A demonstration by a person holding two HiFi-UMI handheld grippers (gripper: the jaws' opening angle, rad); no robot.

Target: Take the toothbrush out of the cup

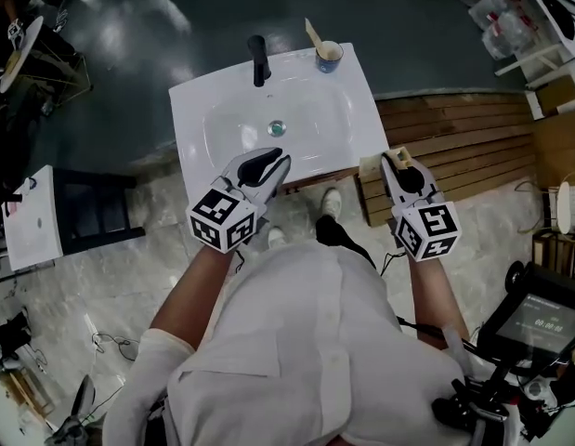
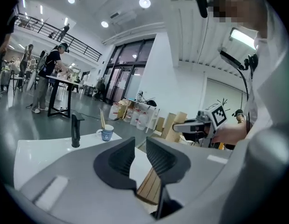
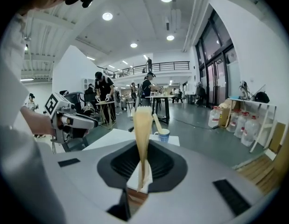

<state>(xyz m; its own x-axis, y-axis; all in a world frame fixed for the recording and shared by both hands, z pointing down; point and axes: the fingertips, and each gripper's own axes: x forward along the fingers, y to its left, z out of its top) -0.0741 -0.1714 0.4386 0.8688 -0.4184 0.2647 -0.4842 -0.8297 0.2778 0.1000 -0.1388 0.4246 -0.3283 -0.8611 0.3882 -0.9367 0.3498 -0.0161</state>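
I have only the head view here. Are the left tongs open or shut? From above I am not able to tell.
Observer: Open. In the left gripper view the left tongs stand apart, with nothing between them.
Operator: And the other pair, does it hold anything?
Observer: Yes. The right gripper view shows the right tongs shut on a pale flat strip that sticks up from them.
Operator: Where does that pair point?
Observer: Nearly at the target. In that view the cup, with the toothbrush leaning in it, stands beyond the strip and just right of it.
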